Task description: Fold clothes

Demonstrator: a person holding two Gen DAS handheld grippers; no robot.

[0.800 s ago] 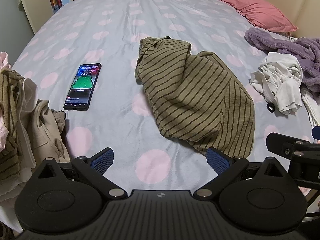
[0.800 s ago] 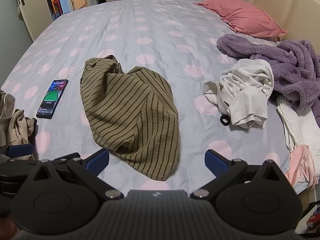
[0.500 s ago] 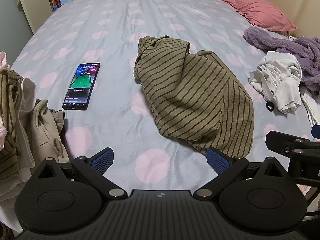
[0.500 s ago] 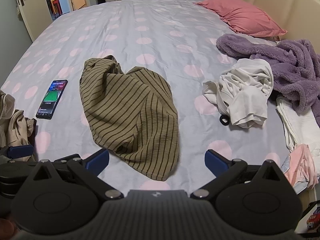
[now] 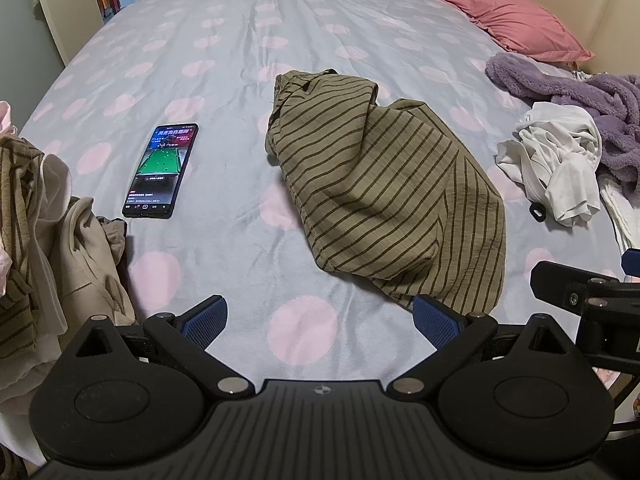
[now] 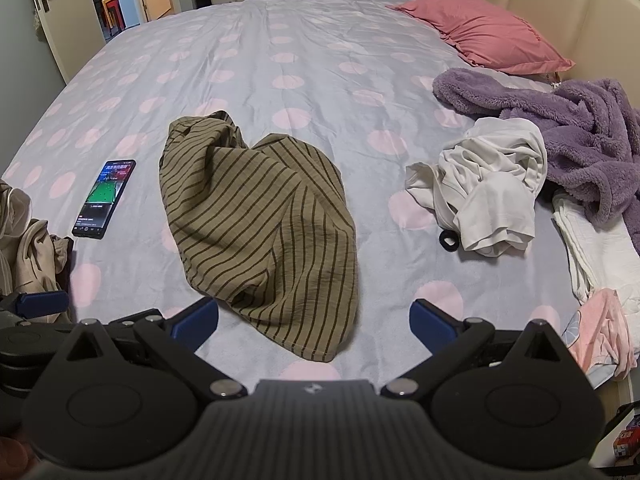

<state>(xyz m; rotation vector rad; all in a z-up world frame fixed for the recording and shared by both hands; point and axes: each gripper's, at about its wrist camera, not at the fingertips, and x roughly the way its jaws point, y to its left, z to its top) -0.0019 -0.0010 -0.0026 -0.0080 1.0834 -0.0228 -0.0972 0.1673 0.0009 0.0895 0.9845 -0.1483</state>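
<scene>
An olive garment with dark stripes (image 5: 384,196) (image 6: 260,220) lies crumpled in the middle of the polka-dot bed (image 5: 224,248). My left gripper (image 5: 320,316) hangs open above the sheet, its right pad just at the garment's near hem, nothing between the fingers. My right gripper (image 6: 314,318) is open too, held over the garment's near end, and its jaws are empty. A crumpled white garment (image 5: 556,164) (image 6: 488,184) lies to the right. Part of the right gripper's frame (image 5: 592,292) shows at the right edge of the left wrist view.
A lit phone (image 5: 162,170) (image 6: 105,198) lies left of the striped garment. A heap of beige and striped clothes (image 5: 44,240) sits at the left edge. A purple fleece (image 6: 580,120), a pink pillow (image 6: 480,32), white and pink cloths (image 6: 600,280) and a black hair tie (image 6: 449,239) occupy the right side.
Both views shifted only slightly; the garment and the grippers keep almost the same places, and both grippers stay open.
</scene>
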